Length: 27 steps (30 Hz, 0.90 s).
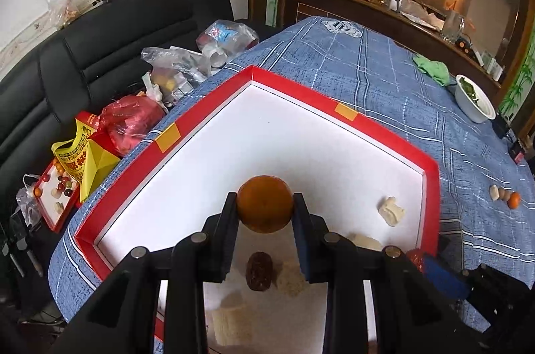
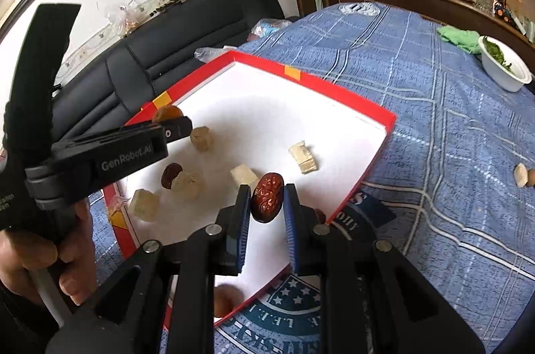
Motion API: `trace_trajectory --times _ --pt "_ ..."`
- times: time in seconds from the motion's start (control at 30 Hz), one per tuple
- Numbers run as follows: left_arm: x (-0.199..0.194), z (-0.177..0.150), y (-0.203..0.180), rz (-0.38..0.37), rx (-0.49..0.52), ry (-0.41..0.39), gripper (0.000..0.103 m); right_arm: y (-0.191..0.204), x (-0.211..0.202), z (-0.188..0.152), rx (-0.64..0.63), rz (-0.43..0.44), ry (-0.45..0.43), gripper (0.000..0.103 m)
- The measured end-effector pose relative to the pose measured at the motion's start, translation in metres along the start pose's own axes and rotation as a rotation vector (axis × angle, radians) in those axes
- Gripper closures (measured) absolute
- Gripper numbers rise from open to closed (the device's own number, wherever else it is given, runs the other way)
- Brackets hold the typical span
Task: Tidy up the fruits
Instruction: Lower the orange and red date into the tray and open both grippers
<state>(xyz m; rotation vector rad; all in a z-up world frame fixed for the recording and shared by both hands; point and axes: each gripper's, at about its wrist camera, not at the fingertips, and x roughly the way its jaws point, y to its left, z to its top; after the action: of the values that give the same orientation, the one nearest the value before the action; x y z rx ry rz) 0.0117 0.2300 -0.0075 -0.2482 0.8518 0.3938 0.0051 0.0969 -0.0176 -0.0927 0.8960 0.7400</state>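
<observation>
My left gripper (image 1: 265, 200) is shut on a small round orange fruit (image 1: 265, 203), held above the white floor of the red-rimmed box (image 1: 384, 123). Under it lie a dark red date (image 1: 258, 270) and pale cube pieces (image 1: 391, 210). My right gripper (image 2: 267, 188) is shut on a wrinkled red date (image 2: 267, 201) over the near right part of the same box (image 2: 367, 109). The right wrist view also shows the left gripper (image 2: 169, 119) from the side with the orange fruit (image 2: 166, 113) at its tip, a hand (image 2: 36, 257) holding it. Several pale cubes (image 2: 303, 157) and another date (image 2: 171, 175) lie inside.
The box rests on a blue checked cloth (image 1: 401, 79). To the right lie a small orange and pale pieces (image 1: 505, 196), a green rag (image 1: 431, 68) and a white bowl of greens (image 2: 505, 69). A black sofa (image 1: 100, 46) with plastic bags (image 1: 174, 69) flanks the left.
</observation>
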Motion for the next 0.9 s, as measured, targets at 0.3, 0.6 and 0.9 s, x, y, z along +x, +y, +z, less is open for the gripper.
trace_trajectory --times 0.3,0.6,0.9 --pt "-0.001 0.002 0.006 0.017 -0.013 -0.009 0.073 0.004 0.004 -0.004 -0.009 0.005 0.016 0.081" --pt "0.000 0.000 0.009 0.044 -0.021 -0.001 0.073 0.013 0.008 -0.003 -0.021 0.023 0.018 0.081" --pt "-0.001 -0.002 0.013 0.102 -0.065 0.032 0.037 0.011 0.012 -0.005 -0.008 0.038 0.038 0.080"
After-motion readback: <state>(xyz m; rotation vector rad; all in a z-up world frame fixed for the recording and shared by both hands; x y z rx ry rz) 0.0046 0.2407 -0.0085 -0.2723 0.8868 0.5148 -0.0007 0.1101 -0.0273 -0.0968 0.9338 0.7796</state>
